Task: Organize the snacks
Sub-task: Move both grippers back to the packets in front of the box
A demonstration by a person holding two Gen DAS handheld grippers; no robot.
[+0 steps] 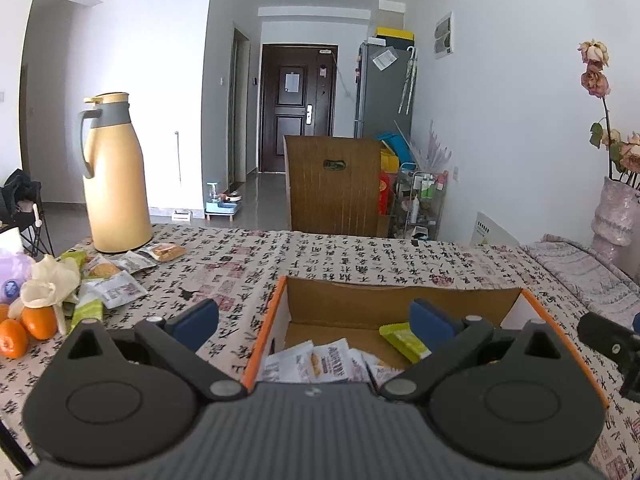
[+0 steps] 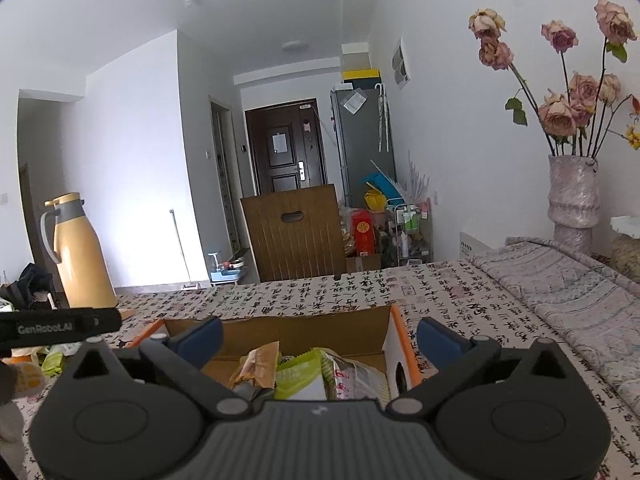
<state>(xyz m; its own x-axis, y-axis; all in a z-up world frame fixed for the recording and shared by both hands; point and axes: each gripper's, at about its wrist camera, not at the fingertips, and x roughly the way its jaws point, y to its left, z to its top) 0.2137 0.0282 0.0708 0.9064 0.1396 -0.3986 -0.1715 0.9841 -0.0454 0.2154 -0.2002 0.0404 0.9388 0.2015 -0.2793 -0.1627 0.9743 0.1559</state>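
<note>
Directly ahead of the left gripper (image 1: 314,320), between its spread blue fingers (image 1: 196,322), sits the cardboard box (image 1: 400,306) with orange edges; the jaws are wide apart and hold nothing. Inside the box, below the gripper, lie white snack packets (image 1: 320,362) and a green packet (image 1: 404,340) close to the right-hand finger. Off to the gripper's left, well apart from the box, more loose snack packets (image 1: 116,280) are scattered on the patterned tablecloth (image 1: 280,256), next to two oranges (image 1: 28,330) and in front of a tall yellow thermos (image 1: 114,176).

From the right gripper (image 2: 320,336), the same box (image 2: 304,330) lies straight in front; its jaws also stand apart, gripping nothing. Beneath them rest a brown wrapper (image 2: 258,368), a light green packet (image 2: 298,378) and a clear packet with red print (image 2: 352,376). Left of this gripper, the black body of the other gripper (image 2: 60,328) reaches in beside the box. Farther right, a vase of dried roses (image 2: 574,200) stands beyond a folded quilt (image 2: 560,288). Behind the table, a wooden chair back (image 2: 296,232) faces the dark door (image 2: 286,148).
</note>
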